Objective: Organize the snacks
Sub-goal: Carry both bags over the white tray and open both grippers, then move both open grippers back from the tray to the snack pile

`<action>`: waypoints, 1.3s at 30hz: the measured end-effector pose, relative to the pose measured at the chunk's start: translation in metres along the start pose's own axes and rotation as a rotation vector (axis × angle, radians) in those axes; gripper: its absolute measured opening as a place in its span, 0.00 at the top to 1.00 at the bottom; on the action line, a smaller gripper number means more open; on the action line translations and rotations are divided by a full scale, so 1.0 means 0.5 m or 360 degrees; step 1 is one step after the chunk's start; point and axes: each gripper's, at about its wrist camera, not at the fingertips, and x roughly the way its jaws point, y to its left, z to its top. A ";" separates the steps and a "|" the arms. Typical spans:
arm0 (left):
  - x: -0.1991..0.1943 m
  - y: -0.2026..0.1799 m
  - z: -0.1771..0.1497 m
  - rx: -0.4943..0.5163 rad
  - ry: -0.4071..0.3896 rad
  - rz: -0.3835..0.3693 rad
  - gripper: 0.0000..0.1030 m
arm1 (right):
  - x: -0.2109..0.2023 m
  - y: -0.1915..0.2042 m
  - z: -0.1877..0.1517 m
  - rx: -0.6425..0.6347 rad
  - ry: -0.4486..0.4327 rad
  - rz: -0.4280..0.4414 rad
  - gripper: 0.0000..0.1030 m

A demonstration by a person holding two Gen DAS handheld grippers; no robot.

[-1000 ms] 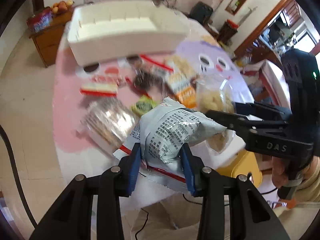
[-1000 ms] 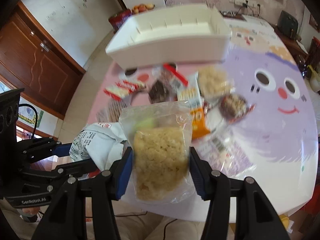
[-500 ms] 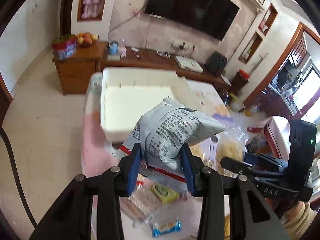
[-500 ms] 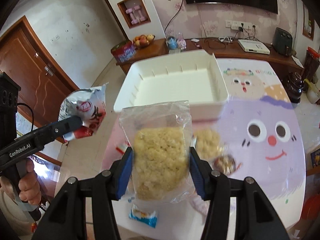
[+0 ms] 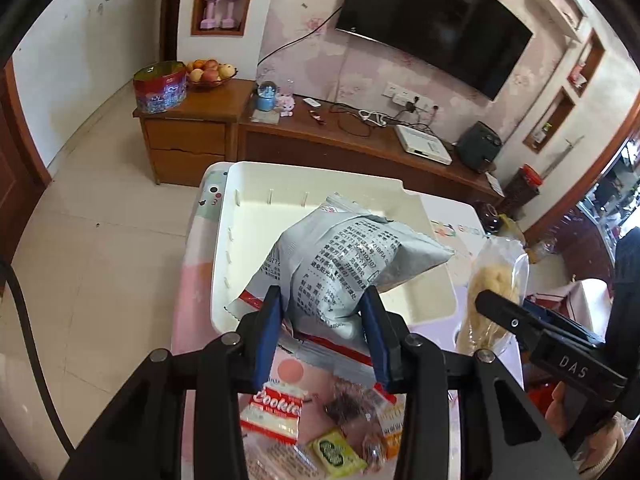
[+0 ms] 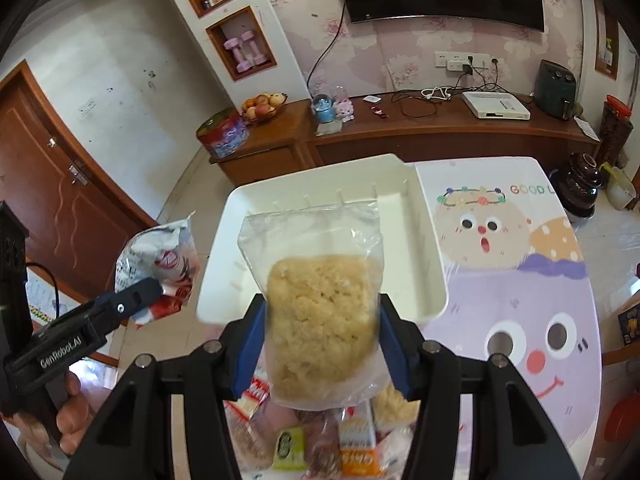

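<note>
My left gripper [image 5: 322, 316] is shut on a grey-white snack bag with red trim [image 5: 344, 264], held in the air over the near edge of the white bin [image 5: 256, 216]. My right gripper [image 6: 322, 332] is shut on a clear bag of yellow crisp rice snack [image 6: 320, 320], held above the bin's [image 6: 424, 248] near edge. Each gripper shows in the other's view: the right one [image 5: 500, 312] with its clear bag [image 5: 496, 280], the left one [image 6: 140, 296] with its grey-white bag [image 6: 160, 264]. The bin looks empty inside.
Loose snacks lie on the cartoon tablecloth [image 6: 520, 280] below the grippers: a red cookie packet [image 5: 276, 408], a green packet [image 5: 336, 450], an orange packet [image 6: 358, 456]. A wooden sideboard [image 5: 320, 140] with a fruit bowl and a red tin stands beyond the table.
Both grippers have risen and moved forward with their bags, from low over the loose snacks to above the near edge of the white bin.
</note>
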 end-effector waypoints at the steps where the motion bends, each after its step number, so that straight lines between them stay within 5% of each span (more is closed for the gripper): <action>1: 0.008 -0.001 0.003 -0.0003 0.0005 0.0012 0.63 | 0.008 -0.004 0.008 0.0008 0.0007 -0.0003 0.48; 20: 0.154 -0.034 0.031 0.0024 0.0147 0.0196 0.60 | 0.141 -0.038 0.076 0.0013 0.0136 -0.0089 0.47; 22: 0.153 -0.045 0.030 0.0050 0.0132 0.0214 0.47 | 0.144 -0.037 0.077 0.0011 0.0142 -0.0089 0.47; 24: 0.147 -0.050 0.028 0.0040 0.0098 0.0260 0.10 | 0.145 -0.037 0.077 0.0008 0.0139 -0.0099 0.45; 27: 0.133 -0.051 0.025 0.0027 0.0017 0.0289 0.09 | 0.139 -0.035 0.078 -0.0002 0.0117 -0.0108 0.41; 39: 0.110 -0.037 0.009 -0.0053 0.0023 0.0279 0.09 | 0.110 -0.033 0.068 -0.0012 0.0065 -0.0096 0.40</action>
